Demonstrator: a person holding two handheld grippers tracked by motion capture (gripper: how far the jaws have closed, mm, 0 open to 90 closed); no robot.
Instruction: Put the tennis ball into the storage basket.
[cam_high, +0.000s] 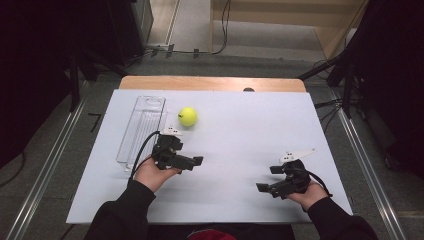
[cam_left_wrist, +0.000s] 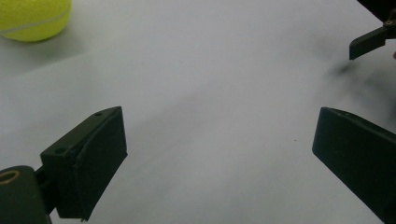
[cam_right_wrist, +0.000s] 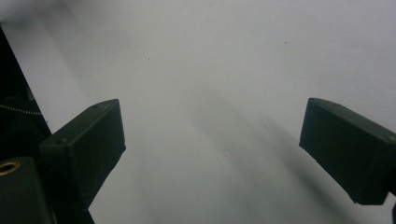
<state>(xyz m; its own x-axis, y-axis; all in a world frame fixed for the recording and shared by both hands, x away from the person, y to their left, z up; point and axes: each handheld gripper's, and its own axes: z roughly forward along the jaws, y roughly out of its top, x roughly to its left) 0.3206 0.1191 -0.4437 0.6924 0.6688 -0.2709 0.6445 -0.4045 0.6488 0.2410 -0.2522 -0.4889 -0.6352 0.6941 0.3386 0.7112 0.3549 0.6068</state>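
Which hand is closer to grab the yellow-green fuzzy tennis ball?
Probably the left. The left gripper sits just in front of the yellow-green fuzzy tennis ball, jaws wide open and empty. The right gripper, also open, rests much farther off, across the white table.

Yellow ball (cam_high: 188, 116) lies just beside clear tray (cam_high: 142, 131), beyond left claw (cam_high: 192, 161)

A bright yellow-green tennis ball (cam_high: 188, 116) is sitting on the white tabletop, toward the far left of the scene. It is lying just to the right of a clear plastic tray (cam_high: 142, 127), apart from it. In the left gripper view, a pale curved seam is showing across the ball (cam_left_wrist: 32, 17).
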